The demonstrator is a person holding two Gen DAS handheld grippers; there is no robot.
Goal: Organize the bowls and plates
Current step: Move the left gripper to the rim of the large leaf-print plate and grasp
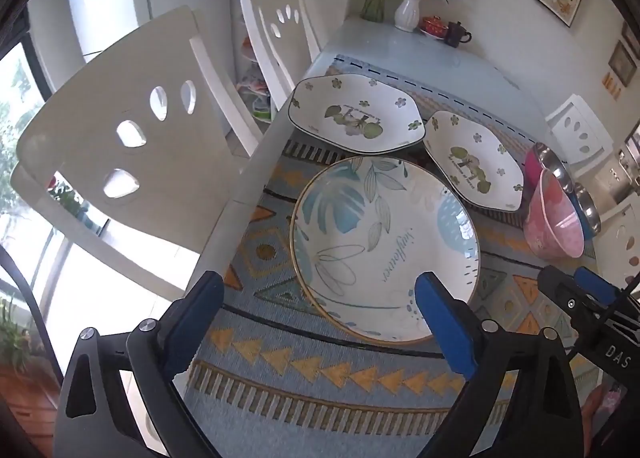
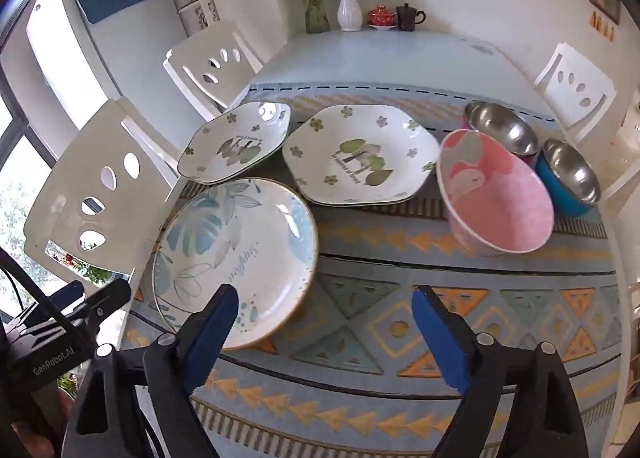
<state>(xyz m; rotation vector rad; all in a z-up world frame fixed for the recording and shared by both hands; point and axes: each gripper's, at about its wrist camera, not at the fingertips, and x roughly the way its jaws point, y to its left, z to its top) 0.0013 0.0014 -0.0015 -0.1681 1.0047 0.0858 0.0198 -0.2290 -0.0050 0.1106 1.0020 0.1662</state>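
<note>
Both claws hang over the patterned mat with nothing in them: the left gripper [image 1: 320,298] stands as wide as it goes, its blue pads straddling the near rim of the round leaf-print plate [image 1: 384,246] at the middle of the left wrist frame, and the right gripper [image 2: 324,314] is just as wide over bare runner [image 2: 360,410]. 2 hexagonal flower plates [image 2: 236,145] [image 2: 360,155] lie above the round one, each touching or slightly overlapping its neighbour, so lifting 1 carelessly could, I reckon, scrape or tip the next. The pink bowl [image 2: 496,193] at right of centre in the right wrist frame looks tilted against the 2 steel-lined bowls [image 2: 500,129] [image 2: 572,173]; nudging those may roll it. The round plate sits near the table edge [image 1: 236,193], so a glancing pinch on its glazed rim could slide it off.
</note>
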